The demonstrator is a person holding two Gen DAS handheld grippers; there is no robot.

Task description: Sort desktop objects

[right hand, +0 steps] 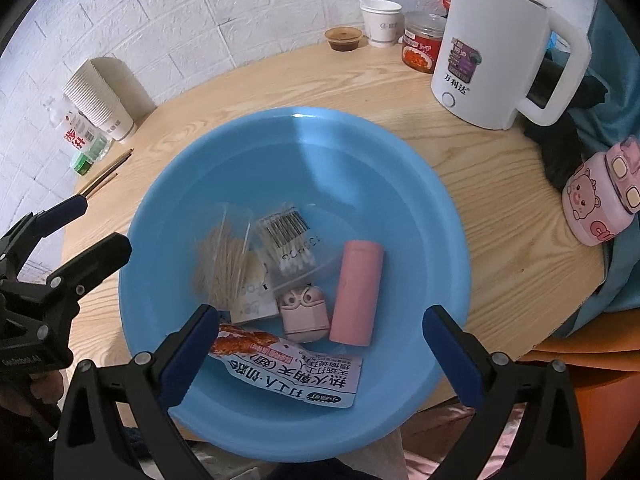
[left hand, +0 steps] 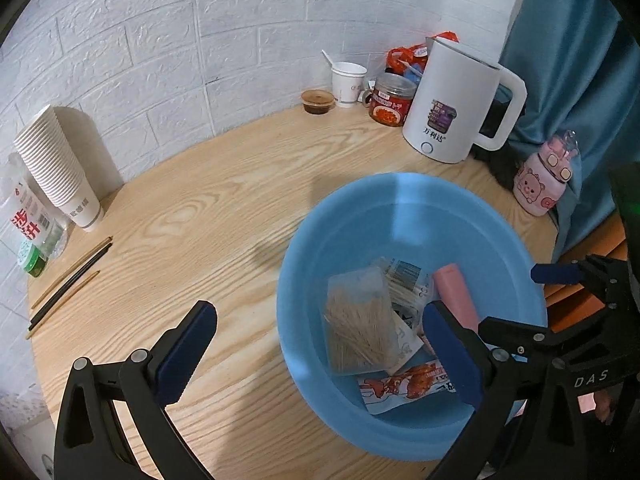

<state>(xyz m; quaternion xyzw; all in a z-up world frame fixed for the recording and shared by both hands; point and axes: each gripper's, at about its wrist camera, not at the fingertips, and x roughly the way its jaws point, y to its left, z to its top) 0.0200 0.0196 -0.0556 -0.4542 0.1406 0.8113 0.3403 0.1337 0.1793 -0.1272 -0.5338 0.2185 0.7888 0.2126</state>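
Two open grippers, left (left hand: 320, 354) and right (right hand: 320, 354), above one basin (right hand: 168, 184) with six items.

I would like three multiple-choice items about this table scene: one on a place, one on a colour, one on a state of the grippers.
1. Where does the pink cylinder lie?
A. inside the basin
B. beside the kettle
C. on the chopsticks

2. What colour is the basin?
A. white
B. blue
C. green

3. How do the jaws of the right gripper stand?
A. shut on the snack packet
B. shut on nothing
C. open, holding nothing

Answers:
1. A, it lies on the basin floor beside the earbud case.
2. B, its wall and rim are light blue.
3. C, its pads stand wide apart over the snack packet.
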